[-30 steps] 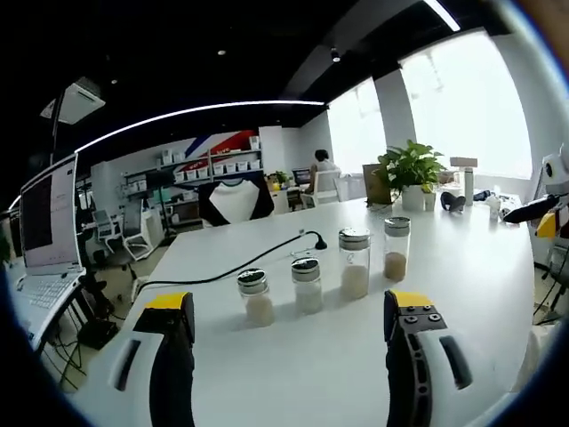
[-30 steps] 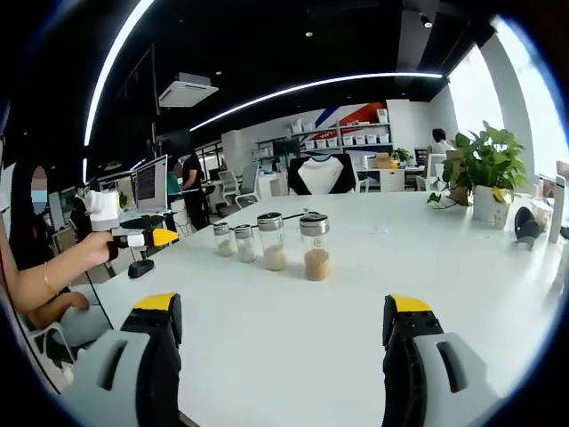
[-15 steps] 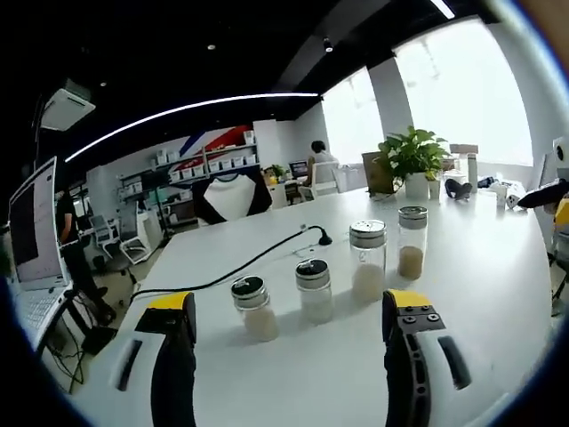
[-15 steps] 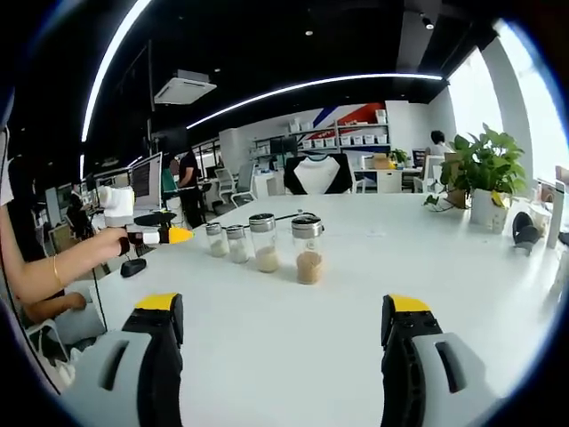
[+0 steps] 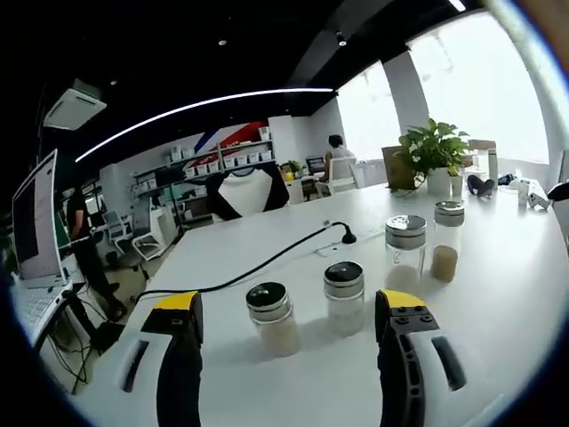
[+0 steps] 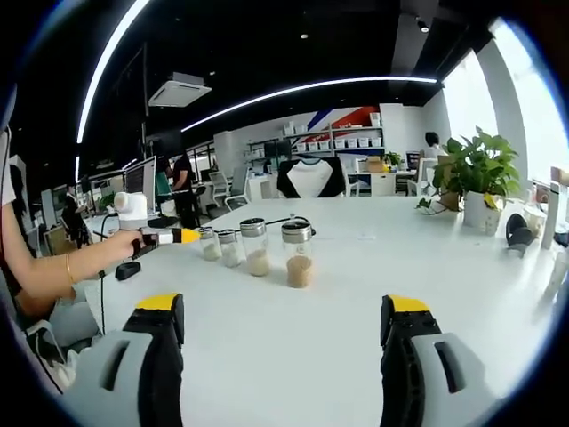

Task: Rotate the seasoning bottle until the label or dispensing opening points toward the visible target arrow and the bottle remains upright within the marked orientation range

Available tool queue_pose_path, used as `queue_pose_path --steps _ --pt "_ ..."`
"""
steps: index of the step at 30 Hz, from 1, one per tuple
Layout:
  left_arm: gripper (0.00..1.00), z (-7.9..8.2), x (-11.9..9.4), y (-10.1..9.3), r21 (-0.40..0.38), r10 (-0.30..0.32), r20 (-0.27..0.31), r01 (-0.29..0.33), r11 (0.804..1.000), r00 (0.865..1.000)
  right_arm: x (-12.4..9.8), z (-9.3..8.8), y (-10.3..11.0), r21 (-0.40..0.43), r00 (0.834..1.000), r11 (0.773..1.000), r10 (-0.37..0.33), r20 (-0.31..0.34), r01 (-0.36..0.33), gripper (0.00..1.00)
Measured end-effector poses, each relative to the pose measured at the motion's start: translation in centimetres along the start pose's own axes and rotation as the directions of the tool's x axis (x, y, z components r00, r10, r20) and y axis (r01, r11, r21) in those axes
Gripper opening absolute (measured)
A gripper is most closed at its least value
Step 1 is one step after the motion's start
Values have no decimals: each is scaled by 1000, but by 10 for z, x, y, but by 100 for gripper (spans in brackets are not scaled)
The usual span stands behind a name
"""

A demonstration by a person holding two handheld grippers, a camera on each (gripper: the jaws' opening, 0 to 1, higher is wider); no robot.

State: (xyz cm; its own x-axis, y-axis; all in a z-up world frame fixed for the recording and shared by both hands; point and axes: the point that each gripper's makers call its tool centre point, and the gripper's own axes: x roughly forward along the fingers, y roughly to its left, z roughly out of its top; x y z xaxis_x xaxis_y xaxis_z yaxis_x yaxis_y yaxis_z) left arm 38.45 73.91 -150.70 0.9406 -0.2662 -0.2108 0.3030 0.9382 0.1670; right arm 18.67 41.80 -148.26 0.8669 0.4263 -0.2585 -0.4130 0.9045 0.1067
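In the left gripper view, the left gripper (image 5: 289, 351) is held spread and empty above the white table (image 5: 498, 294); two seasoning bottles (image 5: 273, 318) stand upright between its jaws, two more beyond to the right. In the right gripper view, the right gripper (image 6: 280, 351) is likewise spread; the bottle row stands well ahead, left of centre, with the left gripper beside it.

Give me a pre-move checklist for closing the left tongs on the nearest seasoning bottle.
1. Left tongs open wide enough for a bottle: ok.
2. Nearest seasoning bottle upright on the white table: ok.
3. That bottle sits between the tong tips' lines: ok, though not yet between the tips.
4. Neighbouring bottle apart from it, with a gap showing: ok.
5. Black cable lies behind the row, off the approach path: ok.
6. Target arrow and label or opening direction: cannot tell, no arrow shows on the table.
7. Right tongs open, back from the row: ok.
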Motion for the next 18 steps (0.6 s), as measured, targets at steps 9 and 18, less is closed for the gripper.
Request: queue_pose_path --steps 9,18 --pt "77 -6 20 8 15 26 -23 -25 1000 999 -5 -2 -6 -1 1000 1000 -18 -5 18 92" --pt "70 -20 39 13 -2 34 -50 -34 999 998 -10 -2 -13 3 999 999 -41 -4 41 92"
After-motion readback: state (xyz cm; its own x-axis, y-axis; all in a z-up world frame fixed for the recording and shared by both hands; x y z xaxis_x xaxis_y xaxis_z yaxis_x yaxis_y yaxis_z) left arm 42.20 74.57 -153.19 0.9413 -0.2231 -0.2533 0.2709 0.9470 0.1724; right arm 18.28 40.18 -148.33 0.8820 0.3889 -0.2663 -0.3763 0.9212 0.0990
